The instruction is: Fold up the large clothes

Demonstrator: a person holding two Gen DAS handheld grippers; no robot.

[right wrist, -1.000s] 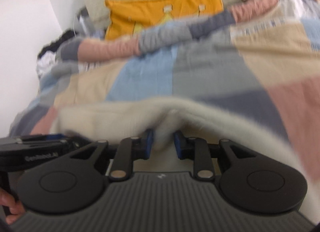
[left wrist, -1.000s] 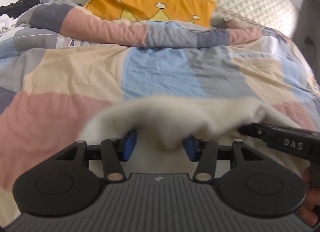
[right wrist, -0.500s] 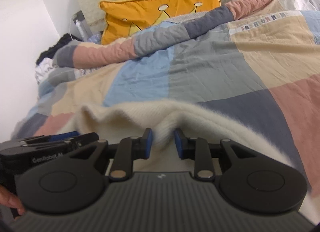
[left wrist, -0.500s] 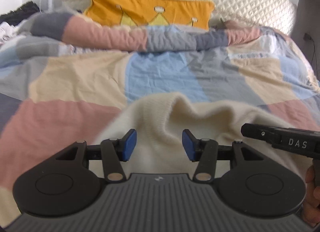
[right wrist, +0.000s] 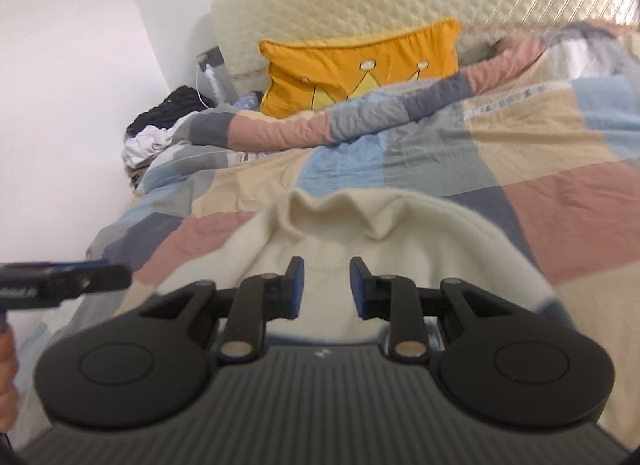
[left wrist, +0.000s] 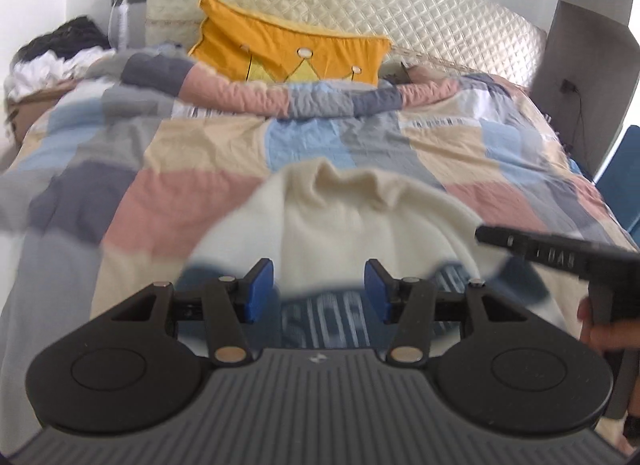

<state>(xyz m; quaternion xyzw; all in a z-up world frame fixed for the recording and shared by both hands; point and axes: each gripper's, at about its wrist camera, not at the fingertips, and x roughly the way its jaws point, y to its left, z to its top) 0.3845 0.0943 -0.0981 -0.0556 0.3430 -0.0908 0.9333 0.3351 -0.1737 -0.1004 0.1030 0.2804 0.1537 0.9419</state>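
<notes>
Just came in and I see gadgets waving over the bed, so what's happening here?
A person is folding a cream sweater on a bed with a patchwork quilt, holding a set of tongs in each hand. Right now neither is gripping anything: the left tongs and the right tongs both hang open above the sweater, which lies on the quilt with its collar toward the orange crown pillow. A dark blue part with pale lettering shows at the near edge.

I'm getting bright, soft daylight with faint shadows; motion blur is smearing the quilt (left wrist: 192,169), and fisheye bending is curving the edges.
</notes>
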